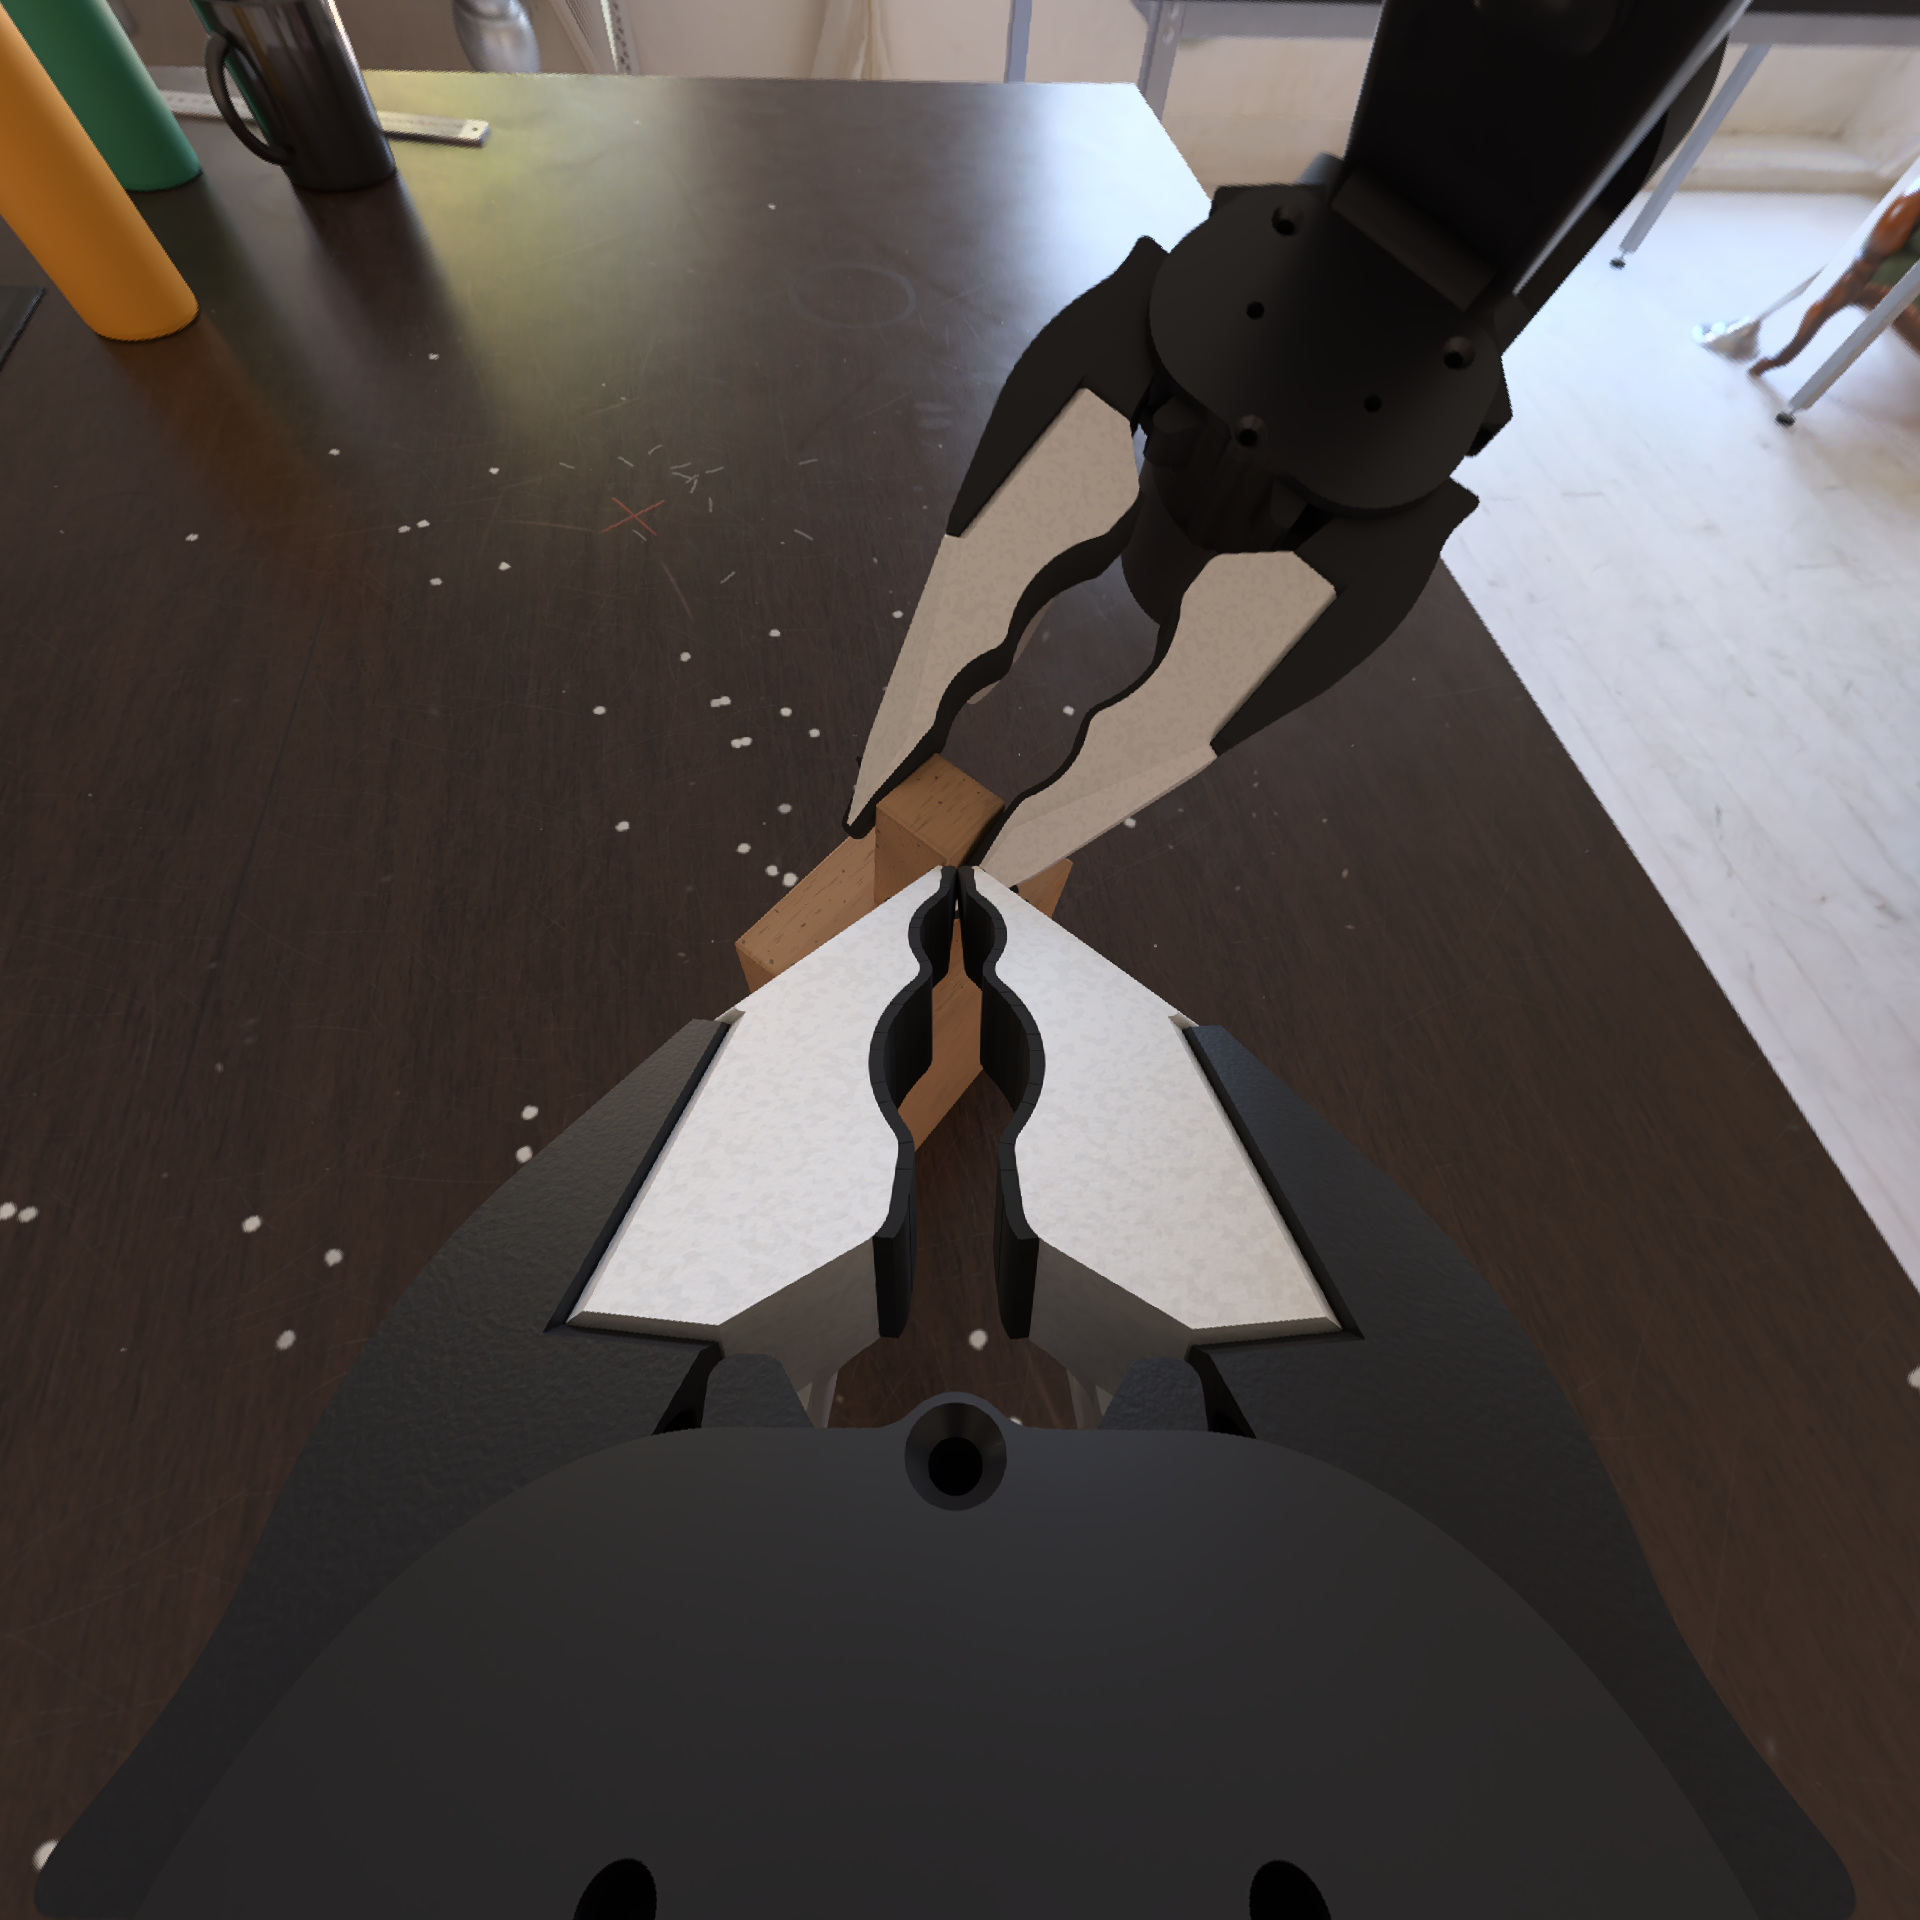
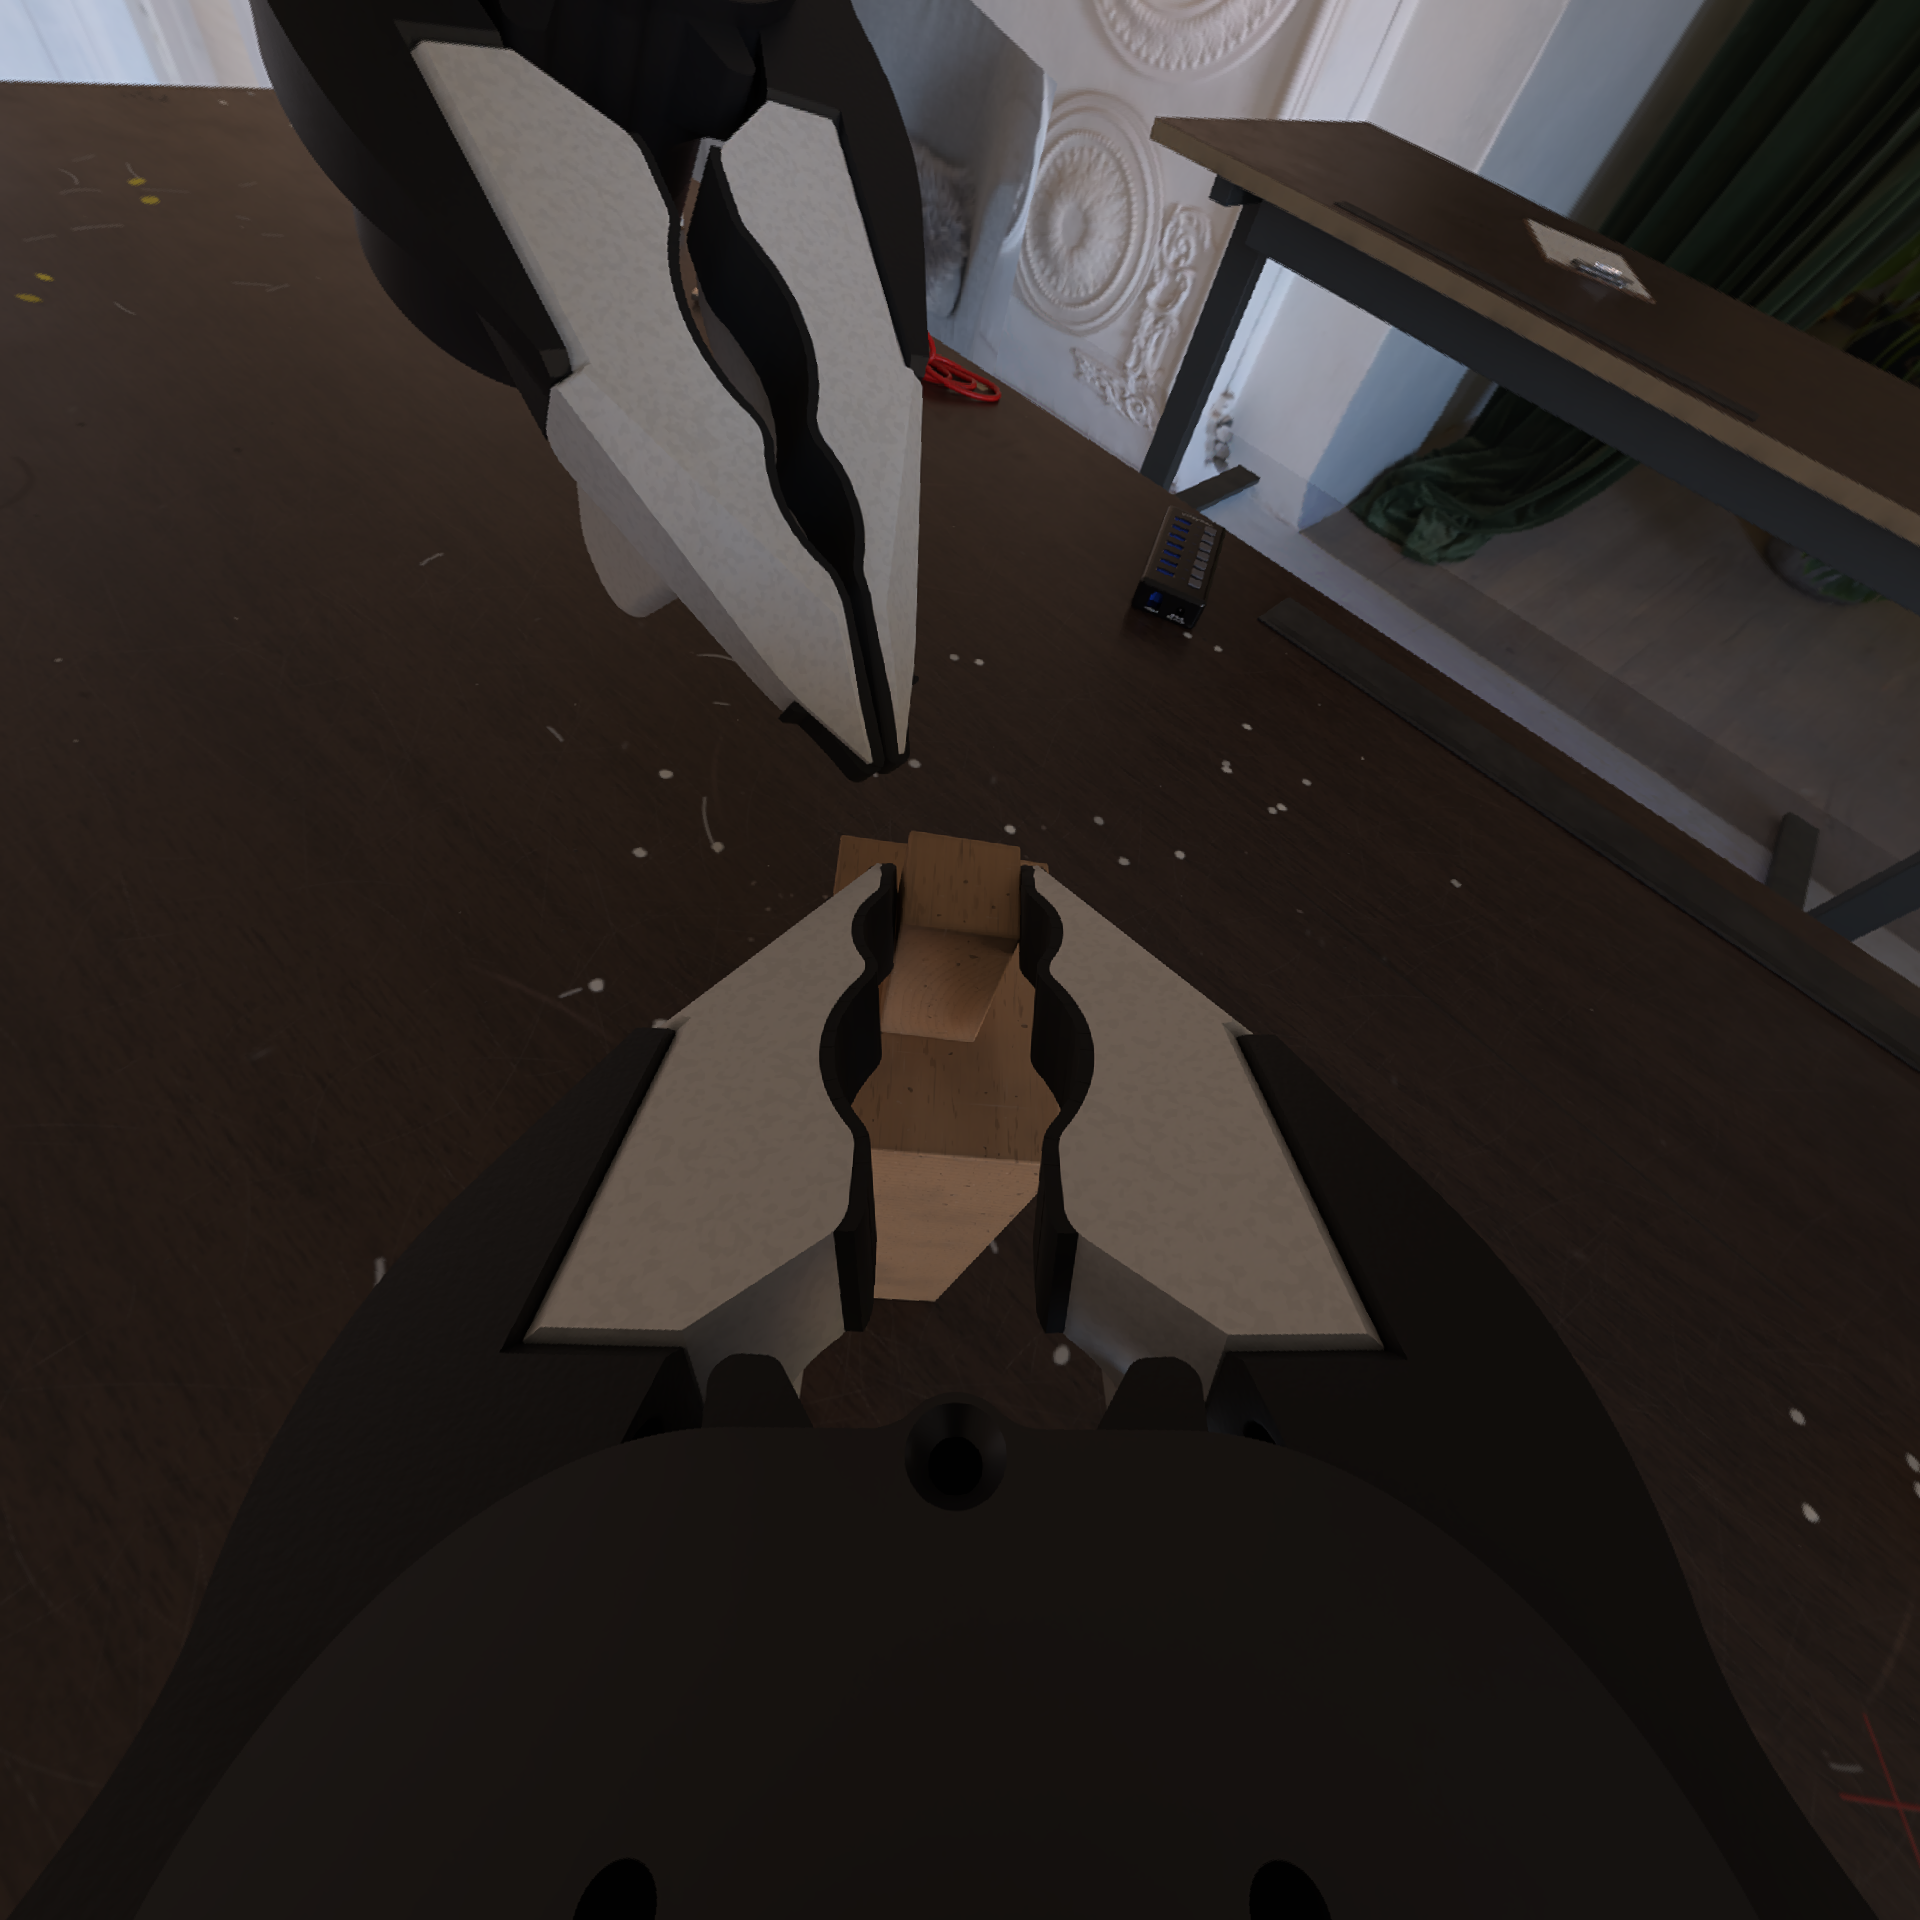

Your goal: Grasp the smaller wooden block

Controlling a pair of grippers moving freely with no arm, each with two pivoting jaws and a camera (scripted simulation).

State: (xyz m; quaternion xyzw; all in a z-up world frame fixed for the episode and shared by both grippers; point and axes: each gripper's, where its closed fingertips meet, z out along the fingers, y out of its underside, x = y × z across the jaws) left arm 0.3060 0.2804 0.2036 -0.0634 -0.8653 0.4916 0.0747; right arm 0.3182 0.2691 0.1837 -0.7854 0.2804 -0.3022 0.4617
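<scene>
The smaller wooden block (image 1: 933, 821) stands upright on or just above the larger wooden block (image 1: 800, 925), which lies flat on the dark table (image 1: 416, 727). My right gripper (image 1: 923, 836) comes down from the upper right, its two fingers pressed on the small block's opposite sides. In the right wrist view the small block (image 2: 961, 883) sits between my right gripper's (image 2: 956, 878) tips, with the larger block (image 2: 951, 1101) below. My left gripper (image 1: 954, 873) is shut and empty, its tips just in front of the small block; it also shows in the right wrist view (image 2: 878, 764).
An orange cylinder (image 1: 94, 229), a green cylinder (image 1: 114, 94), a dark mug (image 1: 312, 94) and a metal ruler (image 1: 426, 125) stand at the far left. A black hub device (image 2: 1179, 566) and a red object (image 2: 961, 379) lie near the table edge. A second table (image 2: 1558, 301) stands beyond.
</scene>
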